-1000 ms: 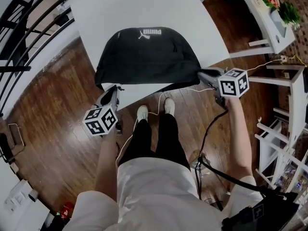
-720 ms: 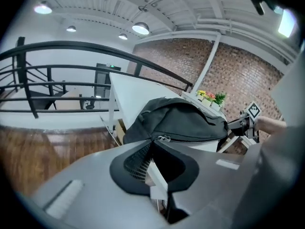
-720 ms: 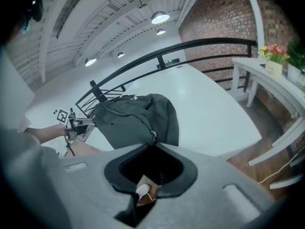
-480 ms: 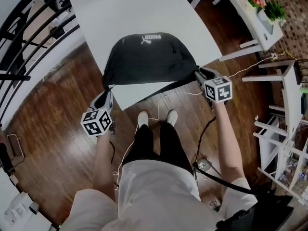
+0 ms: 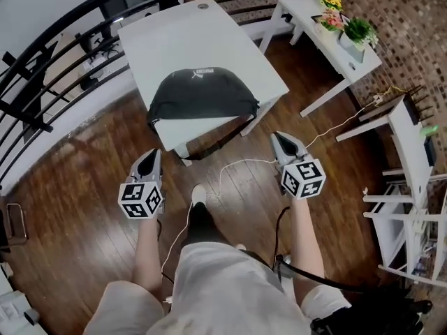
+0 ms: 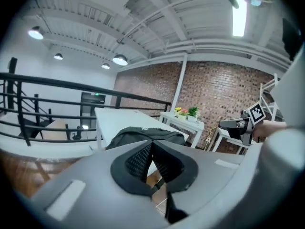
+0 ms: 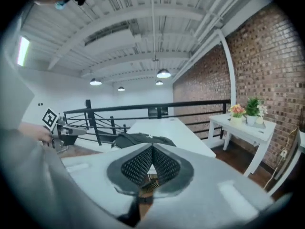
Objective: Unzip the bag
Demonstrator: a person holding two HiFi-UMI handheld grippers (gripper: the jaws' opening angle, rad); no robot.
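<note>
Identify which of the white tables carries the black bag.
The wide middle table: the bag lies at its near edge. The narrow table to its right holds potted plants instead.

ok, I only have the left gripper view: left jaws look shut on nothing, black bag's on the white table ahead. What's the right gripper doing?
Observer: Right gripper is shut too, pads together, nothing between them.
Operator: Either one near the bag?
Observer: No. In the head view it and the left gripper both hang over the wooden floor, short of the table edge and apart from the bag.
Operator: Anything hanging off the table?
Observer: A dark strap droops below the table's near edge.
</note>
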